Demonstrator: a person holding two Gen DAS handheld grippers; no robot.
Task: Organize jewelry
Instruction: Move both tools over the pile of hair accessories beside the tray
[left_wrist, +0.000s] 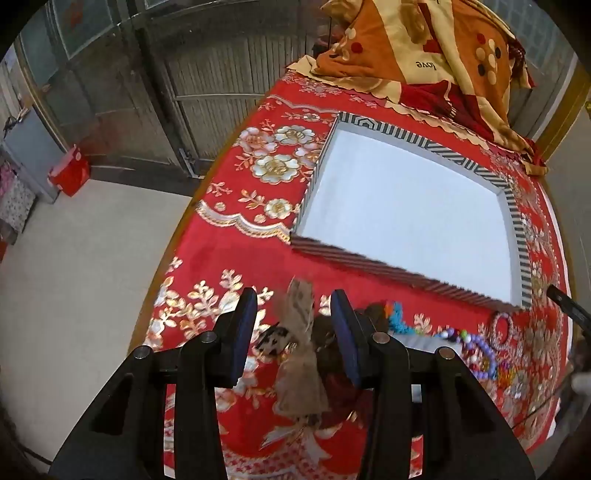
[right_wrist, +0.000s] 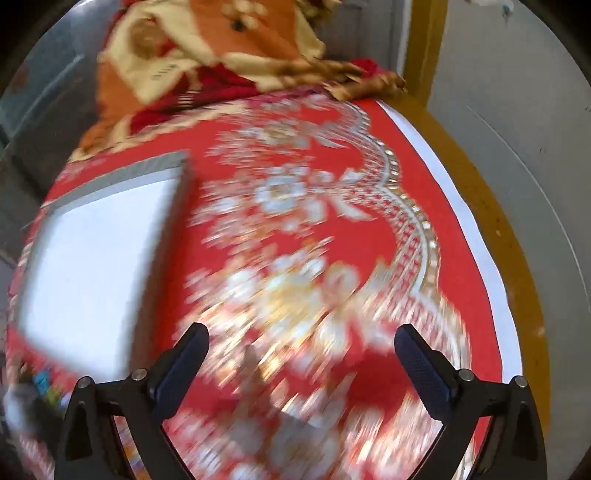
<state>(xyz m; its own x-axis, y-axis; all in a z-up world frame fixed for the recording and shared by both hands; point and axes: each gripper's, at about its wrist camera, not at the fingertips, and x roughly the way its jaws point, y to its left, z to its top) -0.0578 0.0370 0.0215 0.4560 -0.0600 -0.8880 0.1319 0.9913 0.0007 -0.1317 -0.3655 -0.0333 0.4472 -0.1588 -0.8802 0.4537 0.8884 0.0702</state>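
left hand-held gripper (left_wrist: 293, 328) jaws partly parted, right hand-held gripper (right_wrist: 301, 354) jaws spread wide

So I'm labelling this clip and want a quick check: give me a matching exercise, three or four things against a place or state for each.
Things:
1. tray
2. bead string
3. left claw
4. right claw

Places or states:
A. wide open over bare red cloth
B. open above a brown bow
C. white inside, nothing in it
D. on the cloth near the tray's striped edge

Pairs: 1-C, 2-D, 3-B, 4-A
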